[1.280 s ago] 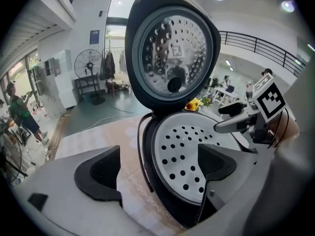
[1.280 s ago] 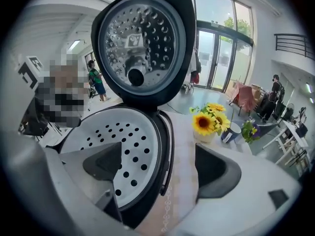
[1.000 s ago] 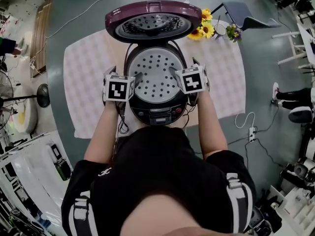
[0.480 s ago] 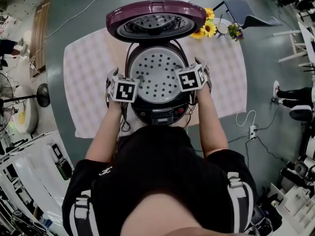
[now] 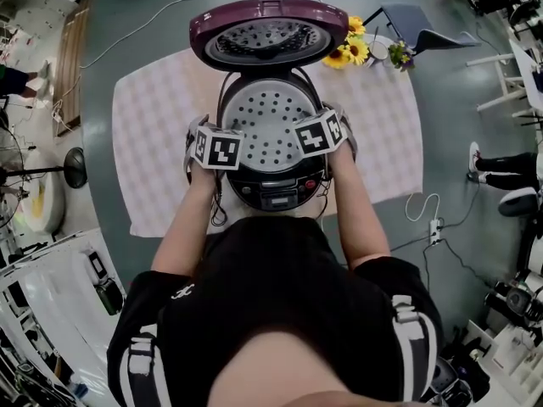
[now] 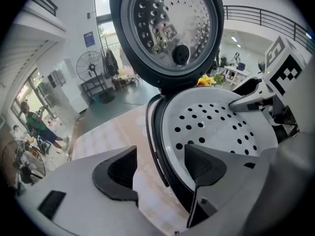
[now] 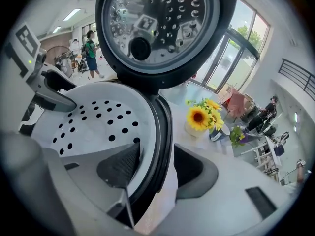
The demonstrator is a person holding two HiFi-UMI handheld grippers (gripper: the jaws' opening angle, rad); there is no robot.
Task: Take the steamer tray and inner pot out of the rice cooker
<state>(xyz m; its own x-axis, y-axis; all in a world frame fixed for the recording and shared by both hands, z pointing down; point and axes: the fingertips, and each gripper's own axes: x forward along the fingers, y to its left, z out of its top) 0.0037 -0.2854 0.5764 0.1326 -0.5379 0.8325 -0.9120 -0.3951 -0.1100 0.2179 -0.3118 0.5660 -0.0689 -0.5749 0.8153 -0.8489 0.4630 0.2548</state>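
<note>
At mid-table (image 5: 140, 155), on a checked cloth (image 5: 382, 125), a maroon rice cooker (image 5: 273, 195) stands w/ its lid (image 5: 268, 34) swung up toward the far edge. The white perforated steamer tray (image 5: 270, 117) sits seated in the cooker's mouth. The inner pot isn't visible and is presumably beneath the tray. Sunflowers (image 5: 352, 49) sit near the table's far right corner.

Left gripper (image 6: 160, 156) straddles the cooker's left rim, w/ one jaw over the tray and the other outside over the cloth. Right gripper (image 7: 156, 154) mirrors it on the right rim.

Change vs 1 s ago: both grippers were at the same two sides w/ jaws at their widest. Now both pairs are closing, at roughly half width. The marker cubes have tipped slightly inward over the rim. The tray and cooker haven't shifted.

Jaws now: on each side the tray edge and the dark cooker rim stand between the pads. A gap still shows, wider on the left, so neither gripper has hold yet.

Meaning for the task: this looks like the start of a two-sided pinch on the tray, and nothing is out yet. Likely risk: the outer jaws may catch the cooker rim along w/ the tray edge. The pot can only follow once the tray is lifted off.
</note>
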